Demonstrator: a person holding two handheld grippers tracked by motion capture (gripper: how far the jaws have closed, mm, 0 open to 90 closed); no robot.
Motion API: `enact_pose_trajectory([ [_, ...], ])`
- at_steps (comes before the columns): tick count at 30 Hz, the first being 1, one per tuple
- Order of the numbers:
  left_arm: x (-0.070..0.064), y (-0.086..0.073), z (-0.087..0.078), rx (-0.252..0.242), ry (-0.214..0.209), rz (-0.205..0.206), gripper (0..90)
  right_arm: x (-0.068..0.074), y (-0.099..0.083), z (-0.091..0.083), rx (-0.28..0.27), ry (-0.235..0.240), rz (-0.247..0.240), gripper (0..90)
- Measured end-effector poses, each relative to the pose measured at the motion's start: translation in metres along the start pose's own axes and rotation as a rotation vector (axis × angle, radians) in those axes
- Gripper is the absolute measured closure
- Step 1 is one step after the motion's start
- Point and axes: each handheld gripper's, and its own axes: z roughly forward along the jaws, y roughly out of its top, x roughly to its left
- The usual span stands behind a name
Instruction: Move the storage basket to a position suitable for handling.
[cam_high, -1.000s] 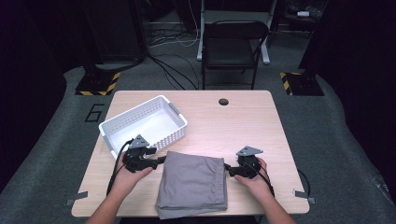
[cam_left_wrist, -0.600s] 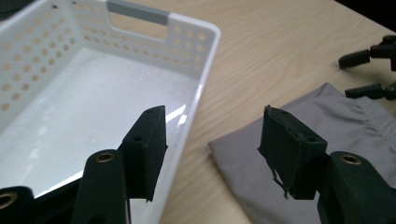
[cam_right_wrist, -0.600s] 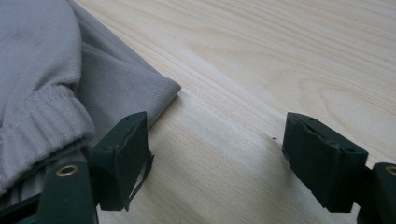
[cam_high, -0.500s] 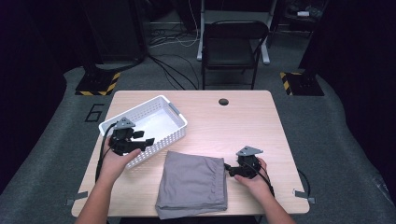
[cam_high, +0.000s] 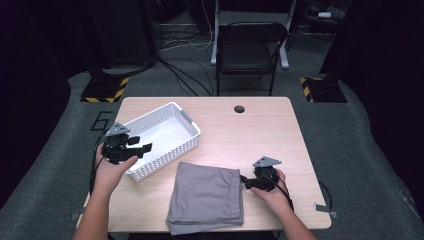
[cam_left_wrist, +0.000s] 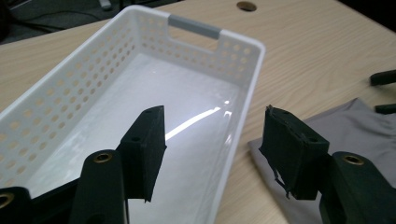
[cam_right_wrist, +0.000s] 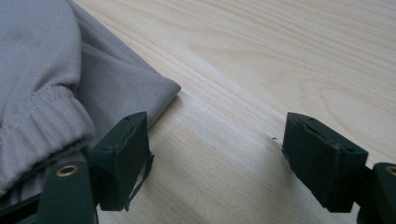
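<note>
Fingers on the left gripper (cam_left_wrist: 212, 154) are apart; I'd straddle the basket (cam_left_wrist: 236, 88) wall before closing. Right gripper (cam_right_wrist: 217, 163) is apart too, beside the cloth (cam_right_wrist: 51, 70).

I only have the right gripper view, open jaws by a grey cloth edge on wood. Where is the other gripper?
Observer: The left gripper is over the near end of a white basket, left of the folded grey cloth.
Operator: Is it holding anything?
Observer: No; in the left gripper view its jaws stand open and hold nothing, above the basket's bare floor.
Operator: Is the cloth inside the basket?
Observer: No, it lies flat on the table beside the basket, with the right gripper at its right edge.
</note>
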Motion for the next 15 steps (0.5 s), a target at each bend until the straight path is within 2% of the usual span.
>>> enact_pose_trajectory([
  [2,0.002,-0.002,0.000,0.011,0.008,-0.007,39.7,0.000,0.000,0.000,0.001,0.003,0.001,22.3],
  [4,0.009,-0.010,0.001,0.014,0.011,-0.049,40.0,0.000,0.000,0.000,-0.001,-0.001,0.000,22.3],
  [6,0.011,-0.011,0.001,0.014,0.020,-0.059,40.2,0.000,0.000,0.000,-0.001,0.003,0.000,22.3],
  [10,0.026,-0.023,-0.002,0.034,0.121,-0.118,40.1,0.000,0.000,0.000,0.000,0.003,0.001,22.3],
  [11,0.026,-0.023,-0.002,0.034,0.121,-0.118,40.1,0.000,0.000,0.000,0.000,0.003,0.001,22.3],
  [12,0.032,-0.027,-0.003,0.041,0.130,-0.141,40.1,0.000,0.000,0.000,-0.001,0.003,0.001,22.3],
  [14,0.034,-0.029,-0.003,0.043,0.132,-0.152,40.0,0.000,0.000,0.000,0.000,0.003,0.001,22.3],
  [15,0.039,-0.034,-0.003,0.048,0.155,-0.174,40.0,0.000,0.000,0.000,0.000,0.004,0.001,22.3],
])
